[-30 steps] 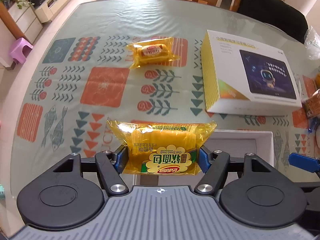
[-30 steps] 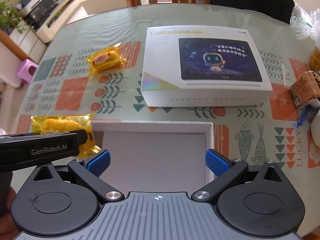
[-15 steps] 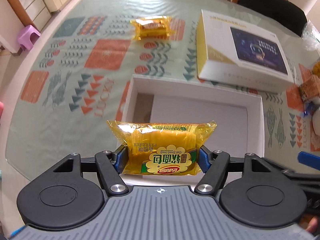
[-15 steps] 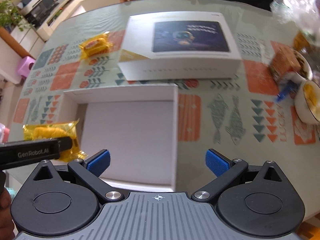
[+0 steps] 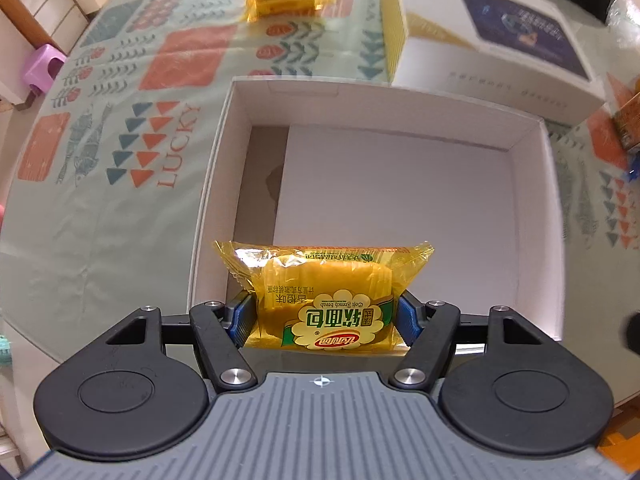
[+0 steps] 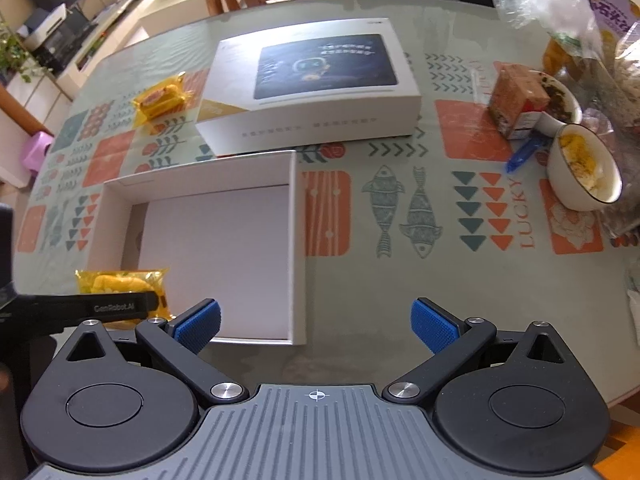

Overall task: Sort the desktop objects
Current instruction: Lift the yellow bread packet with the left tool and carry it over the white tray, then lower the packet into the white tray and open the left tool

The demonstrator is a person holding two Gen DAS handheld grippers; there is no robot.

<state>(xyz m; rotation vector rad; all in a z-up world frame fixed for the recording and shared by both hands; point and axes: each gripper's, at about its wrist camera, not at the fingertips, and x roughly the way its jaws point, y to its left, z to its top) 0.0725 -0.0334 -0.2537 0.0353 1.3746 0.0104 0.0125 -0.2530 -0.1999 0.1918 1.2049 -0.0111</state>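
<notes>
Yellow bread pack (image 5: 324,296), printed "Soft French bread" upside down, clamped between blue pads of left gripper (image 5: 324,318), over near edge of white tray (image 5: 212,184). "LUCKY" on tablecloth (image 5: 100,216) at 10 o'clock. Right gripper (image 6: 316,322) spread apart, empty; "GenRobot.AI" at 9 o'clock.

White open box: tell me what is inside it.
The white box holds only a white sheet on its floor. The bread packet in the left tongs hides the near edge.
</notes>
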